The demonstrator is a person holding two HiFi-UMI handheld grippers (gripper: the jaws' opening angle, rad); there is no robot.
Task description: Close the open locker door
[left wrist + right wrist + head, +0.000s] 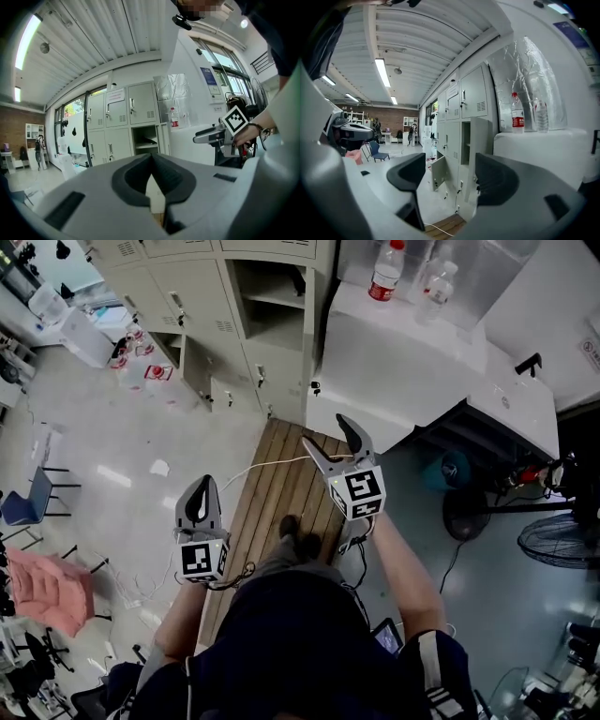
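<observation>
facing lockers (187, 287) from wood board (272, 484); right claw (325, 432) wide, empty, aimed fwd, prob to push open door (480, 140) shut. left claw (202, 484) pinched closed, idle. open door well ahead, upright, long axis vertical, swung out into room. low small door (437, 171) also ajar.

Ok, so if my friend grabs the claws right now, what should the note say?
The left claw is shut and empty. The right claw is open and empty.
Both are up in the air, pointing toward the lockers, touching nothing.
The tall locker door stands open beside its shelf space. A small lower door hangs open too.
Done: nothing yet, no door is closed.
Left to do: step off the wooden platform toward the lockers and push the open door shut, probably with the right claw, which looks nearer.
</observation>
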